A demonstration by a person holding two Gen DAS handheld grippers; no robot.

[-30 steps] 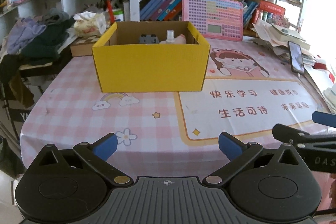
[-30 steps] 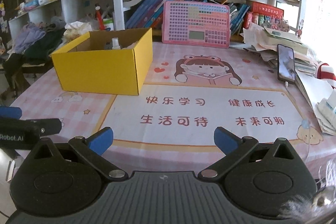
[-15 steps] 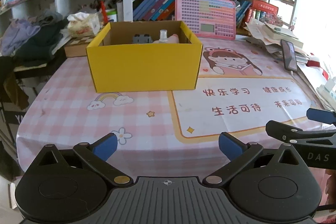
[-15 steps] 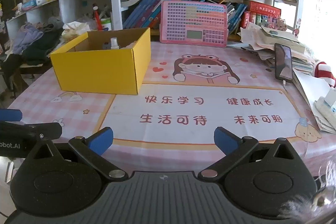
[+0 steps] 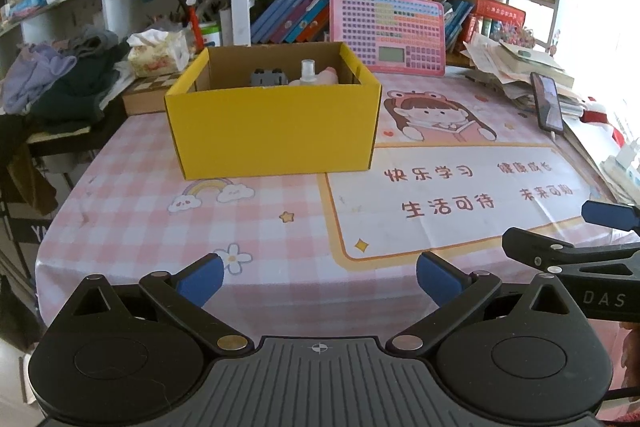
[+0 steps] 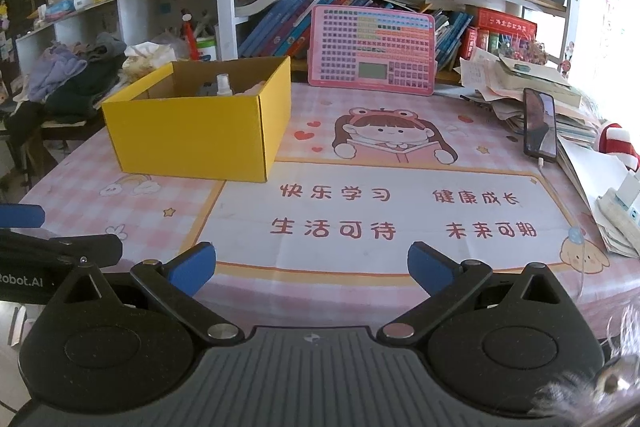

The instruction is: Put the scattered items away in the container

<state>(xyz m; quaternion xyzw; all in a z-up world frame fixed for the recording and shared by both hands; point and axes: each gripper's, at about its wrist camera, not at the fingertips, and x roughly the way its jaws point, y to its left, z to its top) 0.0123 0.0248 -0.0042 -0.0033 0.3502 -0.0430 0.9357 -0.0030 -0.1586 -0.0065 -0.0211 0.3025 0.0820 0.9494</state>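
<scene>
Your yellow box point(image 5: 272, 131) sits in the upper middle of the left view and the upper left of the right view, on the pink cloth point(image 5: 280, 235). Inside it you can see a small bottle point(image 5: 308, 73), a grey thing point(image 5: 269, 78) and something pink point(image 5: 330, 75) poking up over the rim. Your left gripper point(image 5: 318, 277) is wide open and holds nothing. Your right gripper point(image 6: 312, 265) is wide open and empty too. Both hang low at the near edge of the cloth, well apart from the box. No loose small things show on the cloth in front of you, so the job looks almost done. The phone point(image 6: 540, 127) and papers point(image 6: 516, 79) at the right look like they belong there. Look slowly around the sides before you stop, and keep both grippers open and off the box.
</scene>
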